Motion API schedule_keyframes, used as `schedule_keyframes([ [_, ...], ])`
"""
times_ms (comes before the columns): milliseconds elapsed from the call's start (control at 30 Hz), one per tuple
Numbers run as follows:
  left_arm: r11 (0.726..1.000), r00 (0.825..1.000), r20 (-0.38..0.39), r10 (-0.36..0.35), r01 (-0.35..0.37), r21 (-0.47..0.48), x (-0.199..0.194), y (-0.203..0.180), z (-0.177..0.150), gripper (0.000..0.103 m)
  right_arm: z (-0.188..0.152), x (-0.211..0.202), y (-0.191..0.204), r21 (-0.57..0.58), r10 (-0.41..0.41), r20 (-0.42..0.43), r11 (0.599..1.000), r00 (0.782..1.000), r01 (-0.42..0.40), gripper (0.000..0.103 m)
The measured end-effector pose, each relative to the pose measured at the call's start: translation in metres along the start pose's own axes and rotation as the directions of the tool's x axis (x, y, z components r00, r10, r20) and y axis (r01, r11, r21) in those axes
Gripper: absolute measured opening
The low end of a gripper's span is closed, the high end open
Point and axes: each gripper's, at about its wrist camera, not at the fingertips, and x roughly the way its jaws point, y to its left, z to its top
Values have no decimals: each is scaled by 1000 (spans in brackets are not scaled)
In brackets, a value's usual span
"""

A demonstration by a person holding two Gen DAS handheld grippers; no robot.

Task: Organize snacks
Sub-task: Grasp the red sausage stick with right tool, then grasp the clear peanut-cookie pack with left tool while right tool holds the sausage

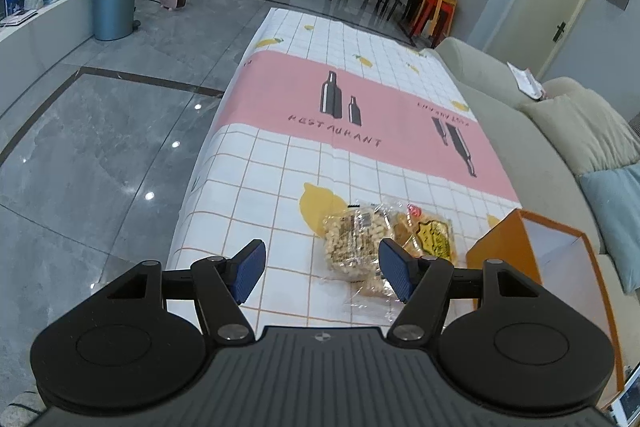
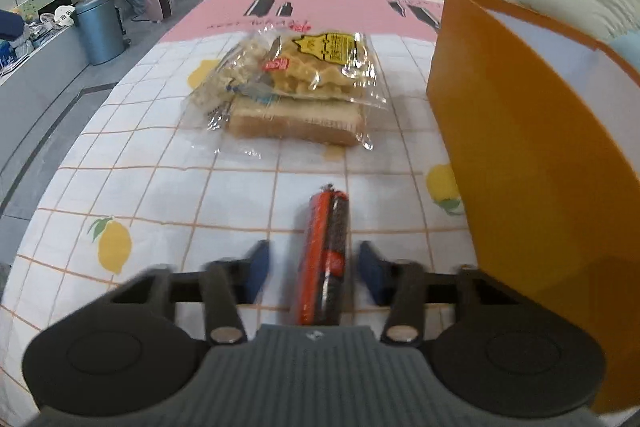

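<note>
A gridded lemon-print cloth covers the surface (image 2: 160, 187); glossy grey floor (image 1: 100, 147) beside. Left gripper (image 1: 320, 269) fingers wide, empty; right gripper (image 2: 310, 269) fingers apart around 1 sausage stick (image 2: 326, 251).

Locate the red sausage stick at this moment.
In the right wrist view, the sausage stick lies on the tablecloth between the right claw's spread fingers, nearer than the stacked snack bags and left of the orange box.

white tablecloth (image 2: 168, 187) with orange grid, yellow lemons and a pink band with black bottles, orange box (image 2: 520, 155) with white inside, red-and-black sausage (image 2: 326, 251), clear snack bags (image 2: 304, 75) with a yellow label, blue gripper pads (image 1: 250, 273)
</note>
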Motion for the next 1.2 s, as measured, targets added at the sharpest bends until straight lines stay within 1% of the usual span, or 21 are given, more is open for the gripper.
schedule_keyframes([
  [33, 1000, 1000, -4, 5, -4, 4, 2, 0, -1, 76, 0, 1, 0, -8, -4, 4, 1000, 1000, 4, 22],
  [133, 1000, 1000, -18, 12, -12, 23, 9, -1, -3, 76, 2, 2, -3, -2, 4, 8, 1000, 1000, -4, 21],
  [233, 997, 999, -31, 12, -10, 70, 17, -6, -5, 76, 1, 1, -6, -6, -7, 26, 1000, 1000, 7, 21],
  [300, 993, 1000, -27, -9, 12, 116, 20, -12, -7, 76, 1, -1, -7, -8, -8, 33, 1000, 999, 8, 22],
  [400, 977, 998, -23, -59, 62, 203, 27, -26, -8, 77, 2, 1, -8, -3, -1, 39, 1000, 999, 1, 22],
  [500, 959, 994, -58, -89, 101, 265, 46, -42, -6, 77, 1, 1, -12, 19, 14, 49, 1000, 999, -15, 22],
  [567, 957, 992, -92, -91, 112, 266, 62, -50, -3, 77, 2, 1, -14, 25, 27, 52, 999, 998, -28, 22],
  [633, 964, 986, -130, -100, 128, 232, 82, -52, 2, 77, 2, 2, -17, 27, 44, 52, 999, 998, -45, 22],
  [700, 977, 978, -169, -120, 146, 154, 103, -47, 6, 77, 1, 1, -22, 49, 66, 54, 996, 996, -69, 22],
  [767, 988, 969, -216, -118, 136, 69, 124, -40, 7, 77, 0, 0, -29, 104, 87, 55, 990, 995, -93, 22],
  [833, 993, 963, -245, -109, 119, 25, 137, -34, 4, 77, 1, 0, -31, 122, 99, 50, 987, 994, -105, 22],
  [900, 993, 959, -259, -111, 119, 14, 144, -32, 3, 77, 3, 1, -33, 128, 110, 48, 985, 993, -116, 22],
  [1000, 993, 961, -256, -102, 112, 26, 148, -31, 2, 82, 5, 4, -33, 135, 124, 52, 982, 991, -130, 22],
  [1033, 993, 961, -255, -105, 113, 17, 150, -29, 3, 87, 6, 5, -33, 133, 127, 53, 982, 991, -133, 22],
  [1067, 994, 960, -257, -109, 111, -6, 154, -24, 2, 89, 6, 5, -32, 131, 129, 55, 982, 990, -135, 22],
  [1100, 993, 959, -260, -116, 111, -34, 158, -18, 1, 97, 6, 6, -32, 130, 131, 58, 982, 990, -138, 22],
  [1167, 989, 948, -292, -131, 103, -110, 170, -7, 0, 100, 6, 6, -31, 123, 132, 63, 983, 989, -139, 22],
  [1200, 984, 954, -260, -149, 118, -130, 167, -3, 1, 98, 5, 6, -30, 114, 132, 67, 984, 989, -139, 22],
])
